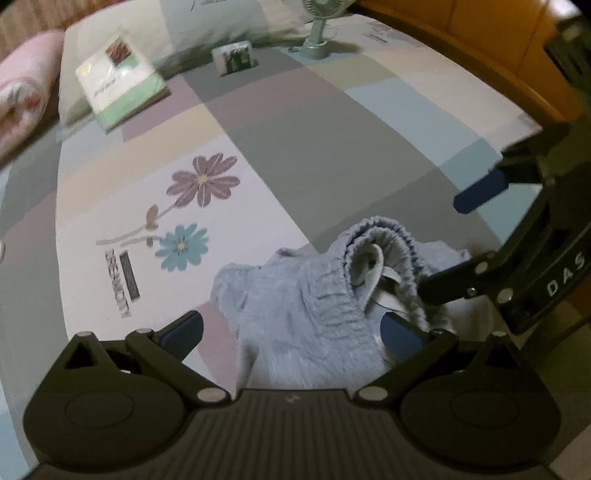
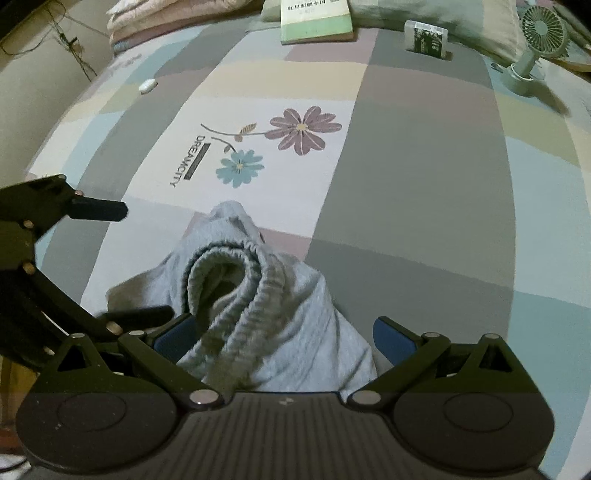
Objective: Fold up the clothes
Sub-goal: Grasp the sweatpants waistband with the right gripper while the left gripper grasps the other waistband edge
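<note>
While both jaws stand wide apart, the left gripper (image 1: 291, 330) and the right gripper (image 2: 282, 338) each straddle a crumpled grey garment (image 2: 273, 314) with an elastic waistband (image 2: 236, 288), gripping nothing. That garment lies bunched on the near part of a patchwork bedsheet (image 2: 406, 177), below its printed flowers (image 2: 303, 129). Farther off sit a green book (image 1: 122, 81), a small box (image 1: 236, 55) and a handheld fan (image 2: 535, 40).

Bed clutter, non-task items
Patchwork bedsheet (image 2: 406, 166) with flower print (image 2: 303, 129); book (image 2: 316, 22) at 12 o'clock, small box (image 2: 426, 37) and mint fan (image 2: 535, 40) at 1-2, white remote (image 2: 147, 85) at 10.
</note>
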`<control>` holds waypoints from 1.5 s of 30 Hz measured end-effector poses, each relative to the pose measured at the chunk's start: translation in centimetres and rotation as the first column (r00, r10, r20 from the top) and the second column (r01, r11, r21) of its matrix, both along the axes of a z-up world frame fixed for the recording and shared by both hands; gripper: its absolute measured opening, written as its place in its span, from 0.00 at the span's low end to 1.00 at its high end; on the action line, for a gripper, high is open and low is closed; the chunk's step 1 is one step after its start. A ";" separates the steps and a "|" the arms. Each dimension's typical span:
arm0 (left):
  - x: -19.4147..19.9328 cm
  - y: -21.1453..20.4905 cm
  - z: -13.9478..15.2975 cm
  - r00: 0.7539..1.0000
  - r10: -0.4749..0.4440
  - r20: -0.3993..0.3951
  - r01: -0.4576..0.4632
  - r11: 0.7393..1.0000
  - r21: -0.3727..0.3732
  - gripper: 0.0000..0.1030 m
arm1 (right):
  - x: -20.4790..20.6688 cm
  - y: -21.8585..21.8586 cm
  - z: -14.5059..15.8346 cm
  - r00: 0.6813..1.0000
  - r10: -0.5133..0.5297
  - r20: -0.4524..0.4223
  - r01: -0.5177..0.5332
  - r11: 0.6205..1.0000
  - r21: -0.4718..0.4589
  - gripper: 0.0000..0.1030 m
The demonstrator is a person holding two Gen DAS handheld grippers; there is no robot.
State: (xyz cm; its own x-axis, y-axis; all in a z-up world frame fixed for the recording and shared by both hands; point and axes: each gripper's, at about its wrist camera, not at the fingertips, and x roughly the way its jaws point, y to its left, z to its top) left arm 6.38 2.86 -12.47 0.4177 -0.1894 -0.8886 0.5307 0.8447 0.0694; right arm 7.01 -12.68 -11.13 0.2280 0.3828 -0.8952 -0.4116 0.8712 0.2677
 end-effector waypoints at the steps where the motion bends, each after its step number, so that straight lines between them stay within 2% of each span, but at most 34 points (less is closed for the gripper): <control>1: -0.1 -0.2 -0.4 1.000 -0.016 0.012 0.016 1.000 0.002 0.99 | 0.0 0.1 -0.3 1.000 0.008 0.006 -0.008 1.000 0.013 1.00; 5: -0.7 -0.9 -1.9 0.999 -0.048 0.021 0.048 0.999 -0.007 0.99 | -0.4 0.3 -1.5 0.999 0.021 0.032 -0.022 1.000 0.022 1.00; 9: -1.9 -1.1 -2.7 0.998 -0.065 0.028 0.065 0.998 -0.015 0.99 | -1.6 0.1 -1.7 0.994 0.031 0.102 -0.034 0.999 0.020 1.00; 11: -2.7 -1.1 -2.6 0.996 -0.042 0.076 0.043 0.999 -0.021 0.99 | -2.7 -0.3 -1.6 0.989 0.012 0.146 -0.017 0.999 0.029 1.00; 14: -4.7 -1.3 -2.1 0.986 -0.021 0.164 0.022 1.000 -0.001 0.99 | -4.9 -1.3 -1.2 0.976 -0.039 0.216 0.028 0.998 0.054 1.00; 18: -7.0 -1.7 -1.2 0.976 0.014 0.217 -0.017 1.000 0.014 0.99 | -8.5 -2.4 -0.9 0.969 -0.072 0.236 0.062 0.997 0.051 1.00; 22: -9.1 -1.8 0.0 0.969 0.008 0.248 -0.011 1.000 0.009 0.99 | -11.6 -3.2 -0.6 0.956 -0.069 0.286 0.072 0.997 0.000 1.00; 25: -10.2 -1.3 0.5 0.972 0.032 0.233 -0.032 0.999 -0.004 0.99 | -13.7 -3.8 -0.6 0.945 -0.099 0.312 0.096 0.995 0.025 1.00; 28: -11.9 -0.8 1.0 0.965 0.023 0.260 -0.027 1.000 0.011 0.99 | -15.1 -3.4 -0.7 0.938 -0.100 0.332 0.084 0.995 0.060 1.00; 33: -13.2 0.9 1.4 0.966 0.035 0.258 -0.034 0.999 -0.007 0.99 | -17.0 -1.5 -1.1 0.918 -0.086 0.387 0.072 0.996 0.050 1.00; 37: -14.0 3.0 1.1 0.962 0.047 0.270 -0.041 0.999 -0.029 0.99 | -18.6 0.4 -1.4 0.888 -0.057 0.457 0.052 0.998 0.023 1.00; 41: -15.1 5.7 0.4 0.961 0.055 0.269 -0.030 0.995 -0.096 0.99 | -20.1 2.4 -2.3 0.831 0.027 0.556 -0.003 0.999 -0.045 1.00; 45: -15.7 7.0 -1.9 0.957 0.032 0.287 0.002 0.993 -0.116 0.99 | -20.0 4.2 -4.1 0.826 0.073 0.559 0.006 0.990 -0.139 1.00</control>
